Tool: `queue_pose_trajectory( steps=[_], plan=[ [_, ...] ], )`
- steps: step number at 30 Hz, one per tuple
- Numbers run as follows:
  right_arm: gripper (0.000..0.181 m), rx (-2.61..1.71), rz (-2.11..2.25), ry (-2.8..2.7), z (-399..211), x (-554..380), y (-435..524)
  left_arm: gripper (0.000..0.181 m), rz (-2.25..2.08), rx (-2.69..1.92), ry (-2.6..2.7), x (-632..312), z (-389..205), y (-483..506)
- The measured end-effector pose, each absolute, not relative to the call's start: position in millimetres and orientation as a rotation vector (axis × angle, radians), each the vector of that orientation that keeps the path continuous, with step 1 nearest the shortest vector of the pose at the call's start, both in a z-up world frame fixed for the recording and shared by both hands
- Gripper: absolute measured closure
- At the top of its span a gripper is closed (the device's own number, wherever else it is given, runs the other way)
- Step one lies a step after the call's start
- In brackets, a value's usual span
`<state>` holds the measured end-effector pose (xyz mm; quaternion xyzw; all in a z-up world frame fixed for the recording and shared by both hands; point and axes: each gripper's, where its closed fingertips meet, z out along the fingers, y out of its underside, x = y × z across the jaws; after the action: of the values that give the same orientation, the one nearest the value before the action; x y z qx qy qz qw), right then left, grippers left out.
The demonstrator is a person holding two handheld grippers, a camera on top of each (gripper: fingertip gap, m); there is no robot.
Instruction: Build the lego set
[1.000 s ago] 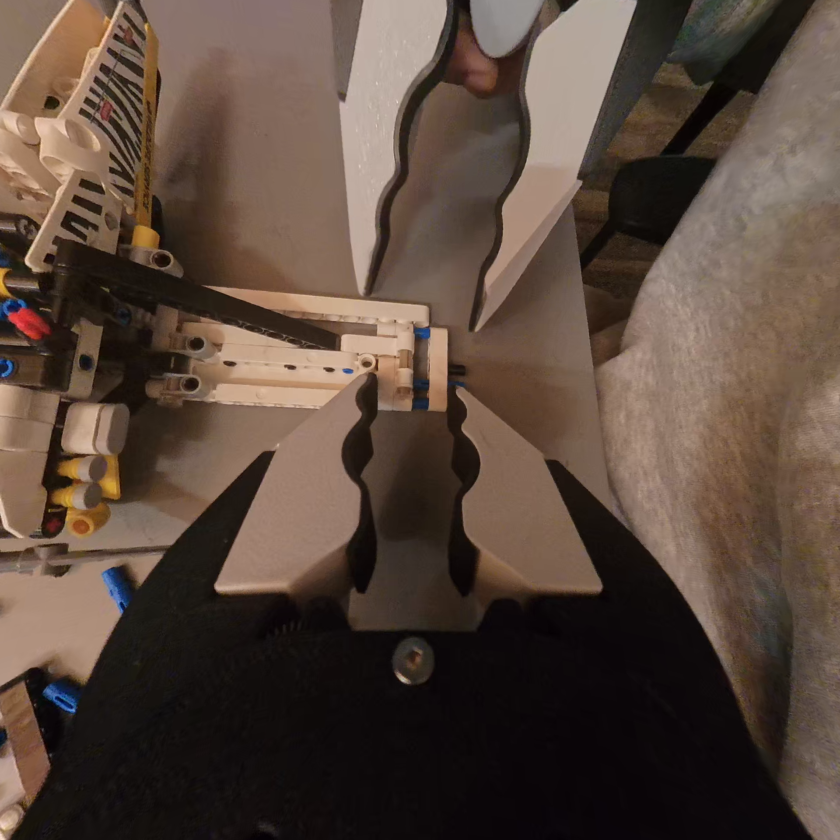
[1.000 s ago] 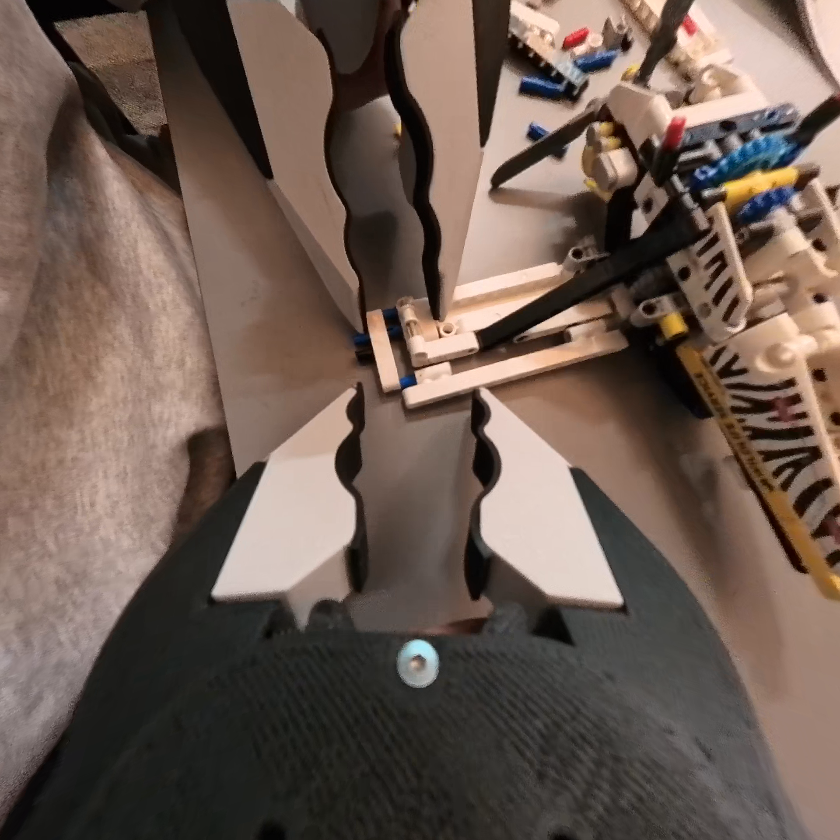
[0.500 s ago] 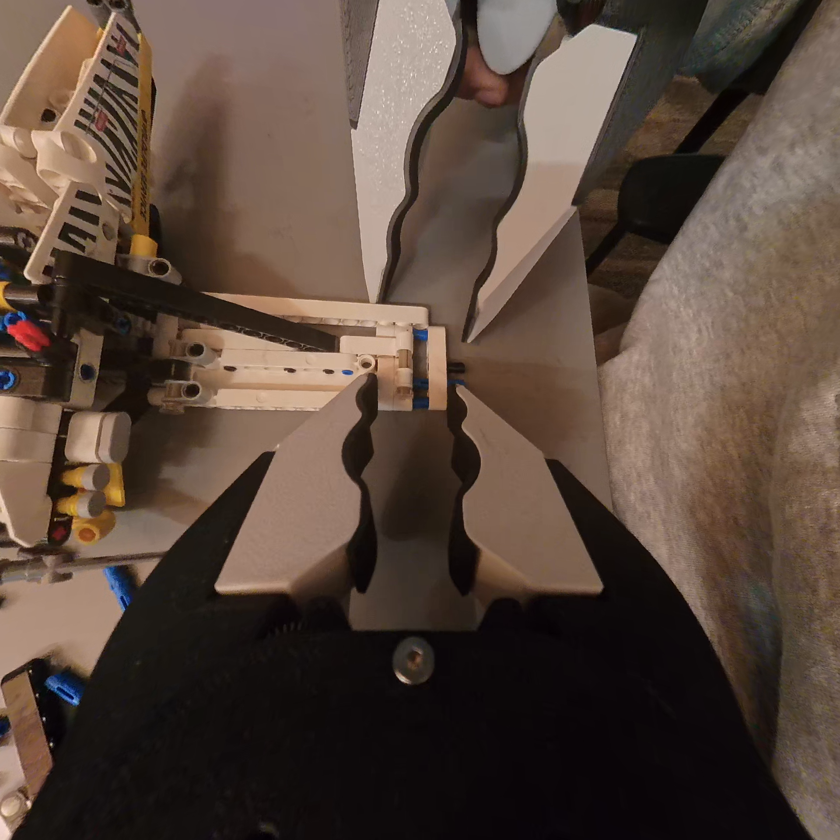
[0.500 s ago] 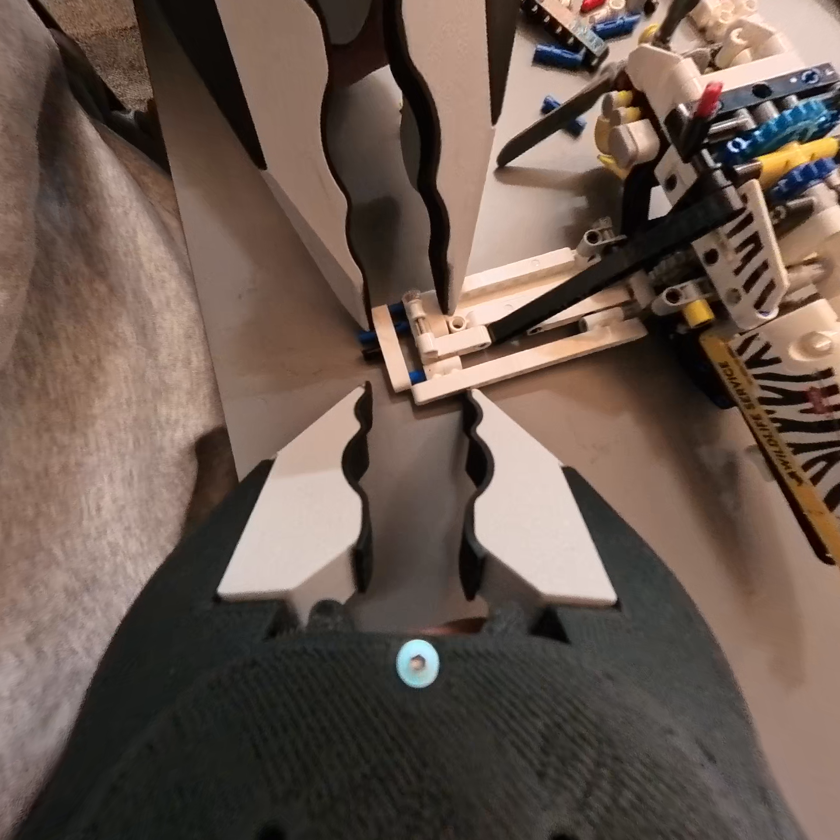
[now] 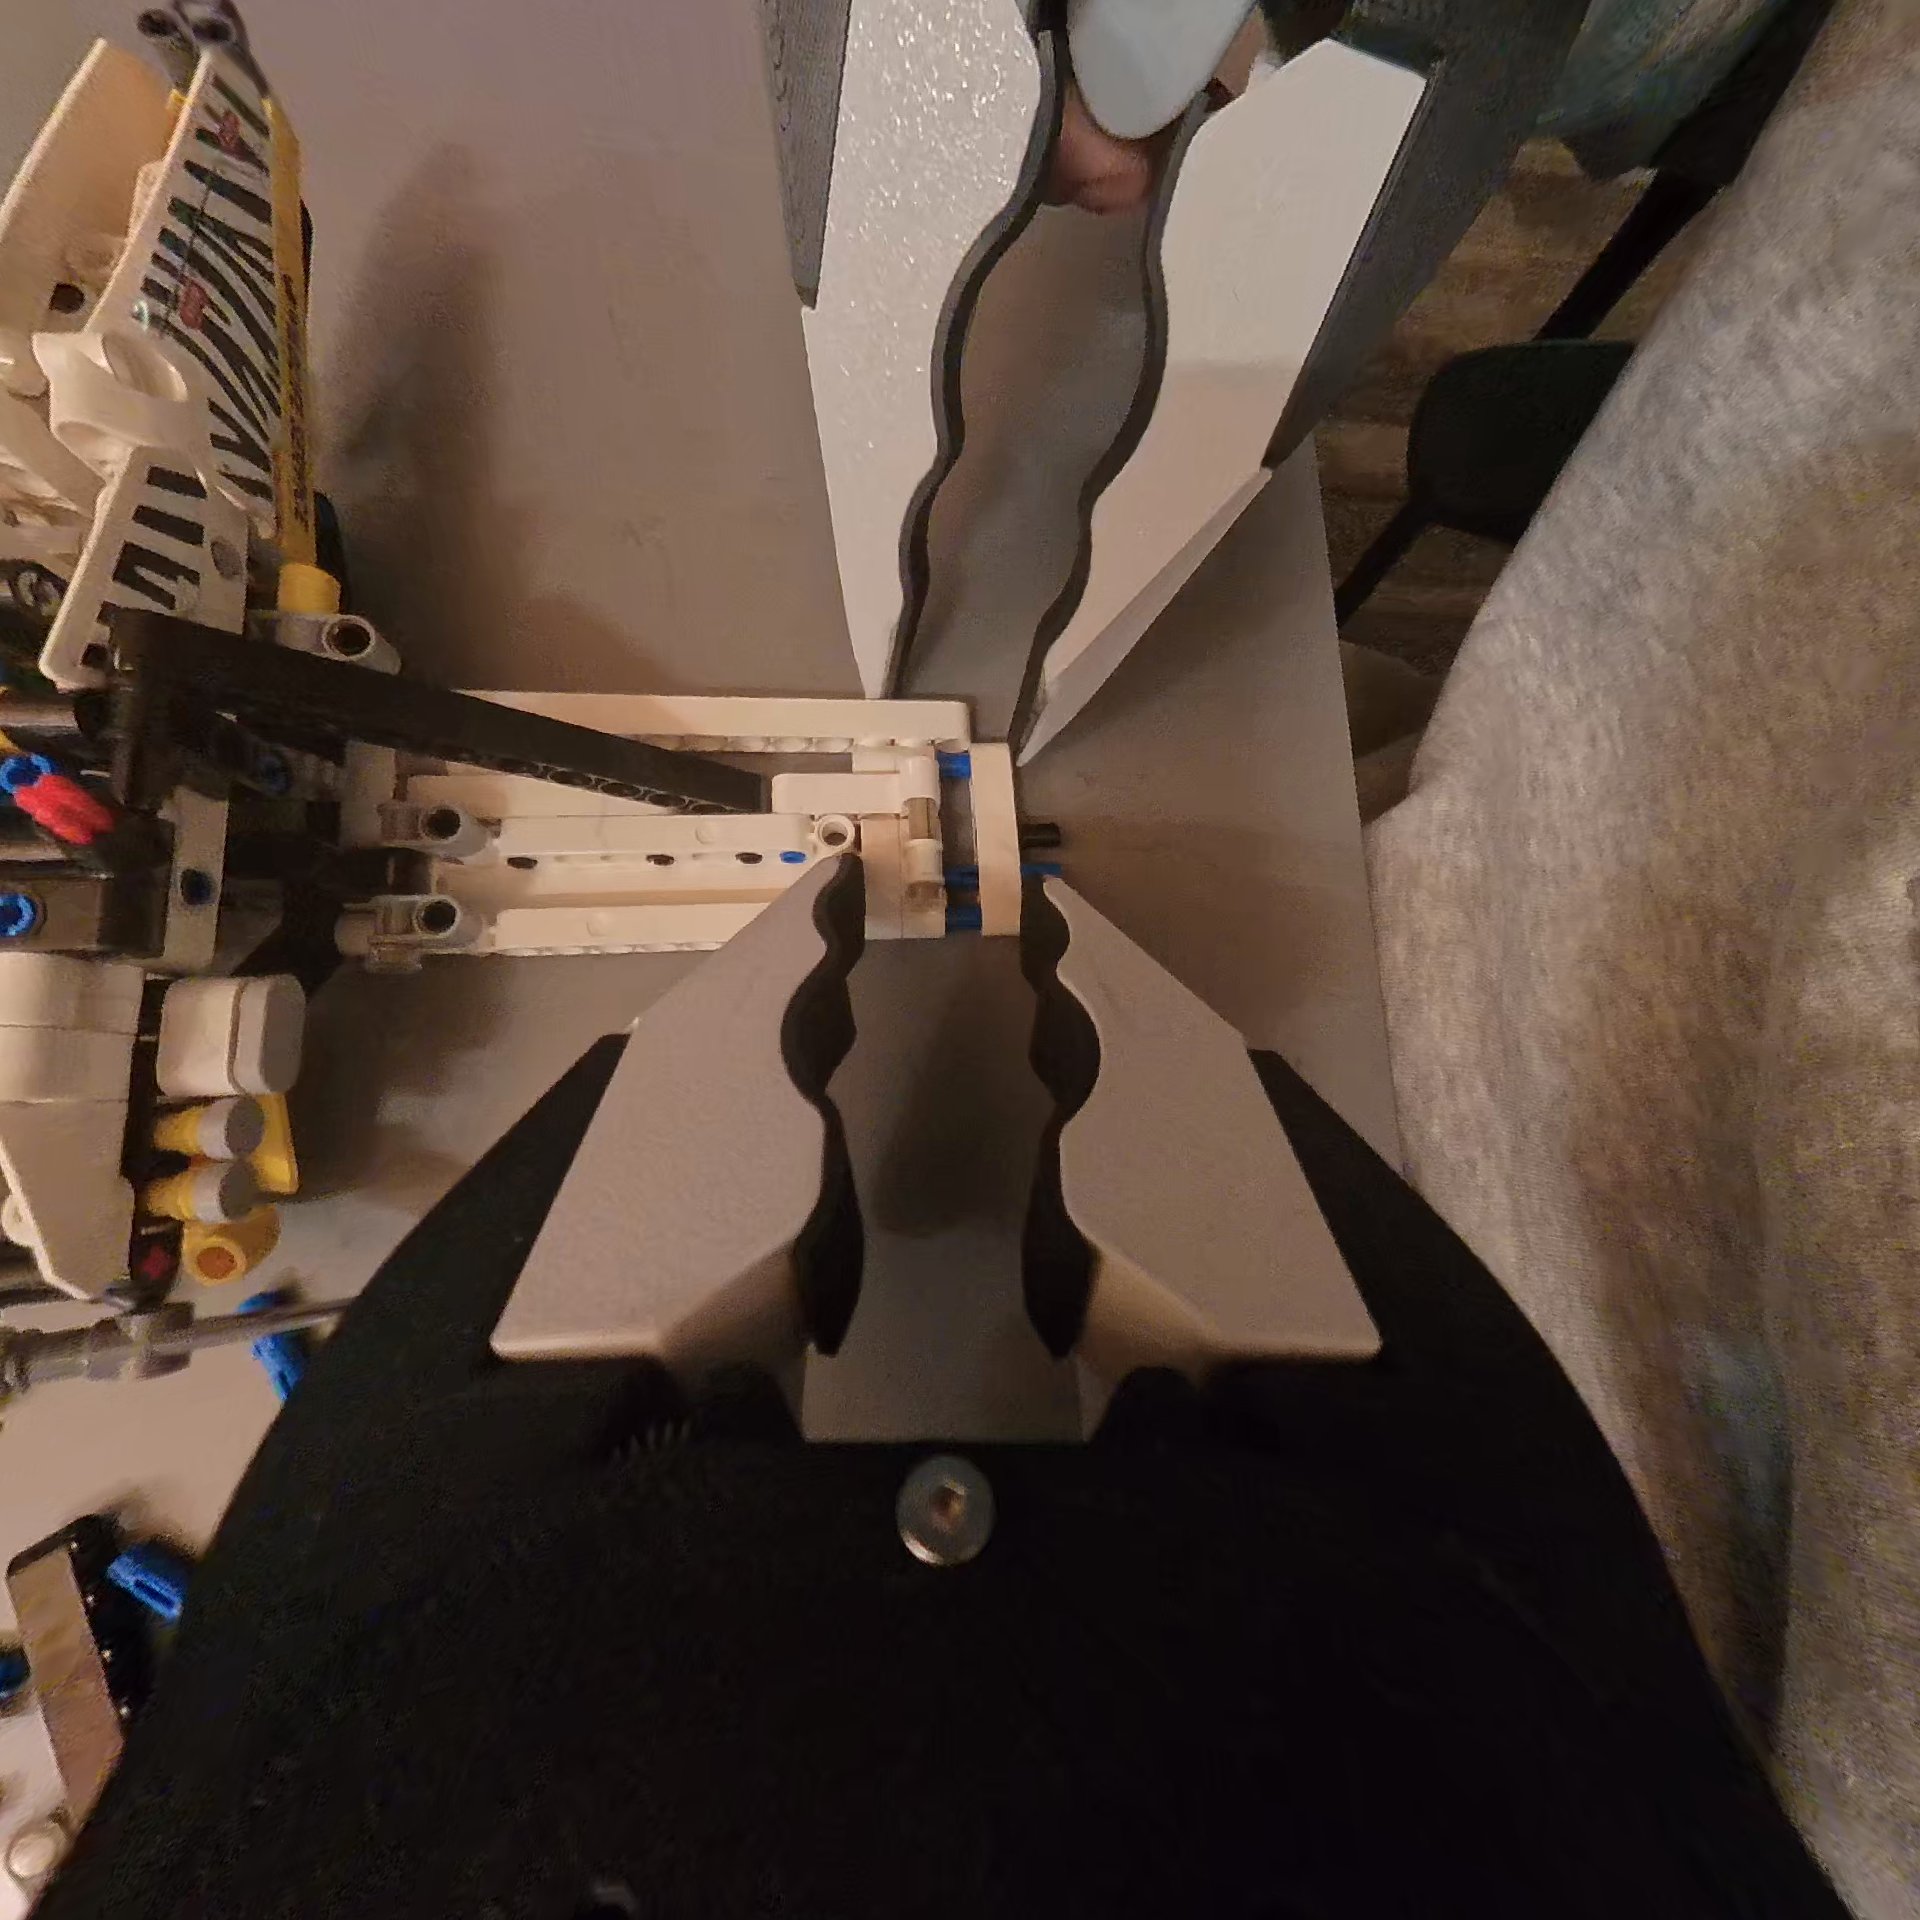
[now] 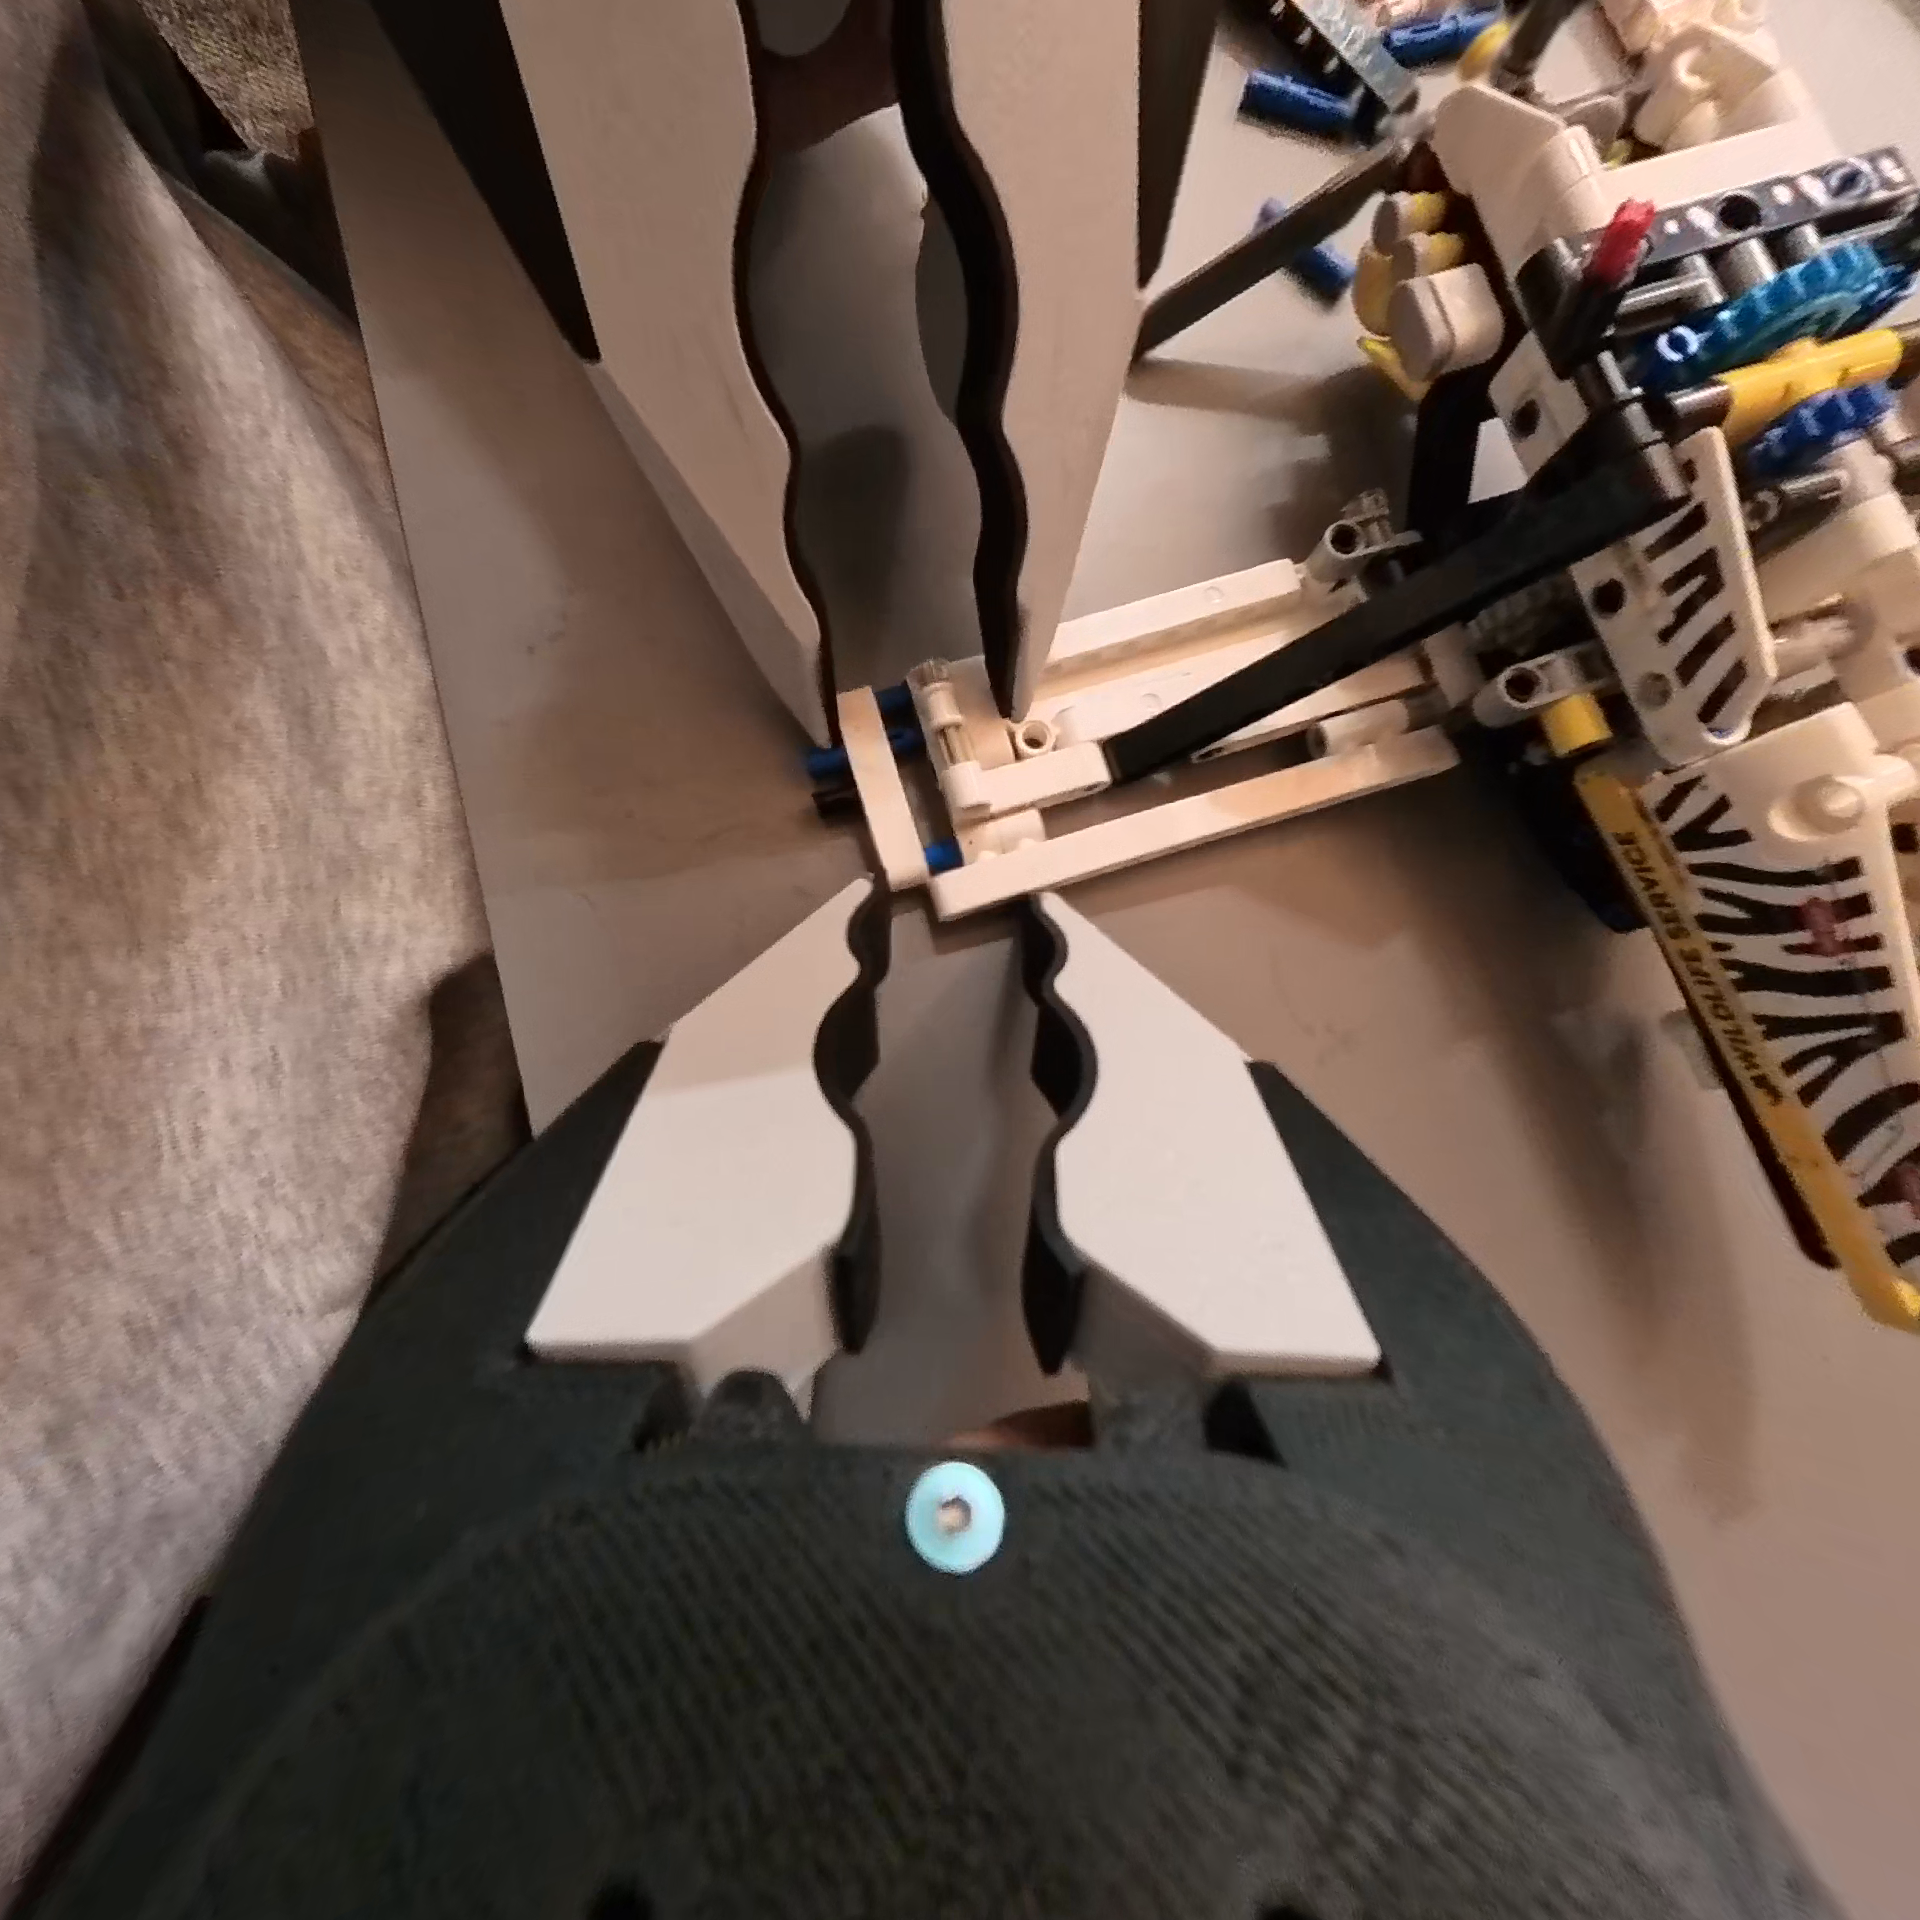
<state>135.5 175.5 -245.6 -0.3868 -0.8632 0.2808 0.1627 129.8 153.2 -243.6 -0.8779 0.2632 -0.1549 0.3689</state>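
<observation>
White frame (image 5: 727, 717) lay flat on the table (image 5: 582, 416); both grippers, left (image 5: 940, 883) and right (image 6: 951, 914), gaped half-open at its end, holding nothing.

The left gripper (image 5: 940, 883), a black fabric-covered body carrying two pale wedge-shaped fingers (image 5: 727, 1060) with wavy black inner pads, points forward with its jaws parted by a clear gap. The right gripper (image 6: 951, 909), built the same way with pale fingers (image 6: 1132, 1060) and dark scalloped pads, faces it from the opposite side, jaws likewise apart. Each gripper appears in the other's view, fingertips nearly meeting tip to tip, and a fingertip of the person's hand (image 5: 1091, 171) shows behind the right gripper's fingers.
</observation>
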Motion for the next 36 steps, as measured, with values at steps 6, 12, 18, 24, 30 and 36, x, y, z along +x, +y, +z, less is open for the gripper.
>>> queue_pose_trajectory(
  steps=[6,12,18,24,30,36],
  plan=[
    [0.159,-1.106,0.775,-2.487,-245,136,175,0.152,-0.41,-2.252,0.691,129,-244,153],
    [0.157,-1.143,0.871,-2.5,-244,132,176,0.152,-0.414,-2.25,0.697,127,-243,153],
    [0.15,-1.101,0.852,-2.513,-243,128,178,0.152,-0.408,-2.25,0.697,126,-243,153],
    [0.145,-1.002,0.779,-2.462,-241,124,180,0.151,-0.411,-2.251,0.695,125,-243,152],
    [0.126,-0.842,0.704,-2.401,-236,118,183,0.151,-0.411,-2.251,0.695,124,-243,152],
    [0.137,-0.761,0.75,-2.543,-239,119,176,0.151,-0.405,-2.251,0.697,123,-243,151]
  ],
)
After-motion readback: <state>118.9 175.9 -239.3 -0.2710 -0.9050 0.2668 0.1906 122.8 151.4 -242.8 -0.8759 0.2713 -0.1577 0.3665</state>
